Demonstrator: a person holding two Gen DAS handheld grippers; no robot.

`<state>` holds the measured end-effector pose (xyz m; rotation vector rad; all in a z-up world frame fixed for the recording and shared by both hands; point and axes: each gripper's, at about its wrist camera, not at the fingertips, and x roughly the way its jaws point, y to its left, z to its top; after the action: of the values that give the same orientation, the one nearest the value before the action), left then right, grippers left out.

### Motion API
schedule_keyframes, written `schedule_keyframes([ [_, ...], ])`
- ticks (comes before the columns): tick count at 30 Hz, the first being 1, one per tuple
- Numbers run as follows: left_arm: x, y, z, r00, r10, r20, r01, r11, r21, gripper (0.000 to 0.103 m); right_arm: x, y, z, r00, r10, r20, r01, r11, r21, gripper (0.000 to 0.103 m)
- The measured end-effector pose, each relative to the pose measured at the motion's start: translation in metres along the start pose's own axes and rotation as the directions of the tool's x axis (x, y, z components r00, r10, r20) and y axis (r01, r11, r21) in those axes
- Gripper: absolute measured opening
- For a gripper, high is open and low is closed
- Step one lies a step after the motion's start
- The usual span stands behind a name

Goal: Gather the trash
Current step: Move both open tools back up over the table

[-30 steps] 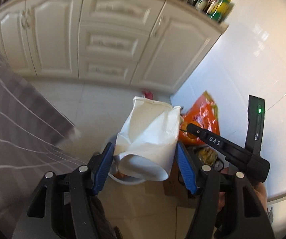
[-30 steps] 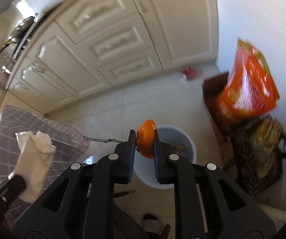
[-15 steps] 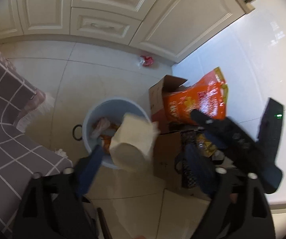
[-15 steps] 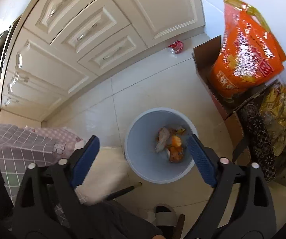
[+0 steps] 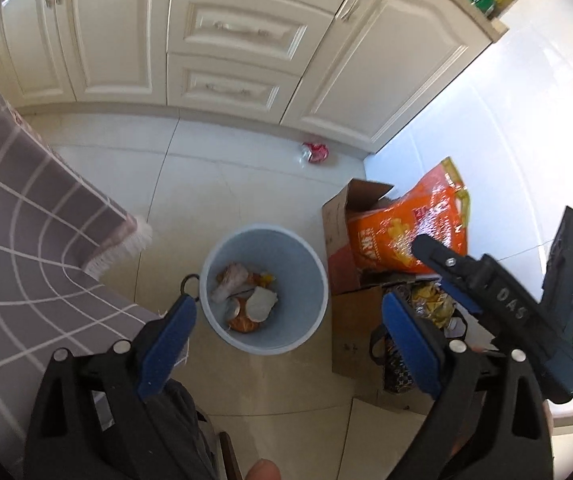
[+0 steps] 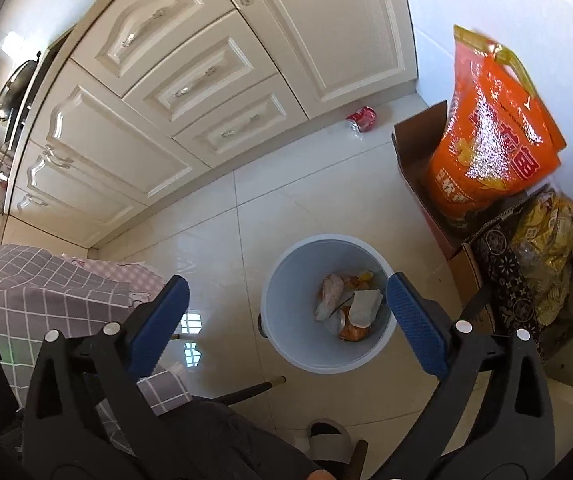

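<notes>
A pale blue trash bin [image 5: 306, 272] [image 6: 286, 300] stands on the tiled floor below both grippers. Inside it lie a crumpled white paper cup [image 5: 260, 304] [image 6: 364, 304], orange peel [image 5: 242, 322] [image 6: 352, 332] and other scraps. My left gripper [image 5: 288, 302] hangs above the bin, its jaws opening wide, and nothing is between its blue pads. My right gripper [image 6: 286, 283] is also above the bin, its jaws opening with nothing between them. A crushed red can [image 5: 315, 152] [image 6: 362, 118] lies on the floor by the cabinets.
A cardboard box holding an orange bag [image 5: 406, 224] [image 6: 486, 140] stands right of the bin, against the white wall. A grey checked tablecloth [image 5: 26, 240] [image 6: 46, 280] hangs at the left. Cream cabinets [image 5: 226, 40] line the back. A slipper [image 6: 326, 440] is near the bottom.
The left gripper let go of the white paper cup and the right gripper let go of the orange peel. Both pieces now lie in the bin. Both pairs of jaws spread wide.
</notes>
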<state>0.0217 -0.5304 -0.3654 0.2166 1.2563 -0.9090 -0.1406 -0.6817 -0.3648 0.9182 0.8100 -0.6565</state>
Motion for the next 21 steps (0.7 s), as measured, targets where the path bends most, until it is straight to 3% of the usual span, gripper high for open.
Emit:
schedule_keyframes([
  [12, -0.089, -0.014, -0.001, 0.987, -0.033, 0.156, 0.029, 0.999, 0.031, 0.092, -0.062, 0.052, -0.001, 0.993, 0.069, 0.094, -0.06, 0.994, -0.092, 0.097],
  [21, -0.194, -0.001, -0.012, 0.941, 0.028, 0.338, -0.039, 0.999, 0.027, 0.092, -0.122, 0.129, -0.012, 0.965, 0.198, 0.171, -0.153, 0.958, -0.244, 0.097],
])
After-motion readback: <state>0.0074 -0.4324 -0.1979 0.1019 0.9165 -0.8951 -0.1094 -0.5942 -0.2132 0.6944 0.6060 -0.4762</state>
